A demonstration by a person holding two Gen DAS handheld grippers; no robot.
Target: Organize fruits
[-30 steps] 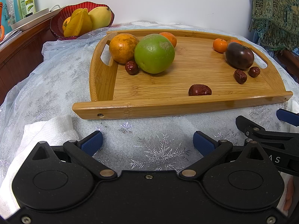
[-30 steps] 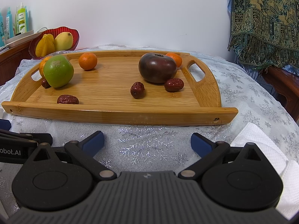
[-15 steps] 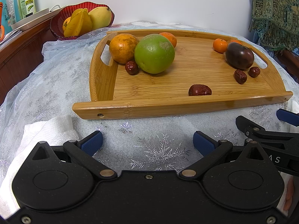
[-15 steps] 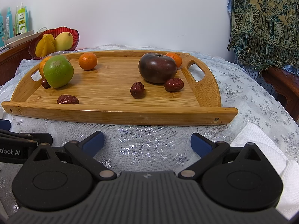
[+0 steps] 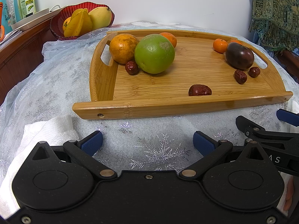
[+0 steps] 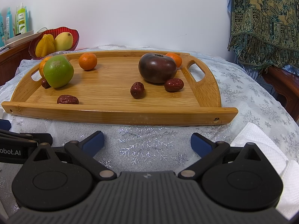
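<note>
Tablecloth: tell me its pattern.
Pale tablecloth with silver glitter snowflakes, clearest in the left wrist view.

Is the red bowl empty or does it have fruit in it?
It has fruit: the red bowl holds a yellow starfruit and a mango.

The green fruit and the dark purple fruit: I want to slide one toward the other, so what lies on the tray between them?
Bare bamboo lies between green fruit and dark purple fruit in the right wrist view; a small orange sits just behind that line.

Nothing has shifted since a second ago: both views match the earlier ones, every fruit lying where it lay on the wooden tray (image 5: 104,110)
</note>
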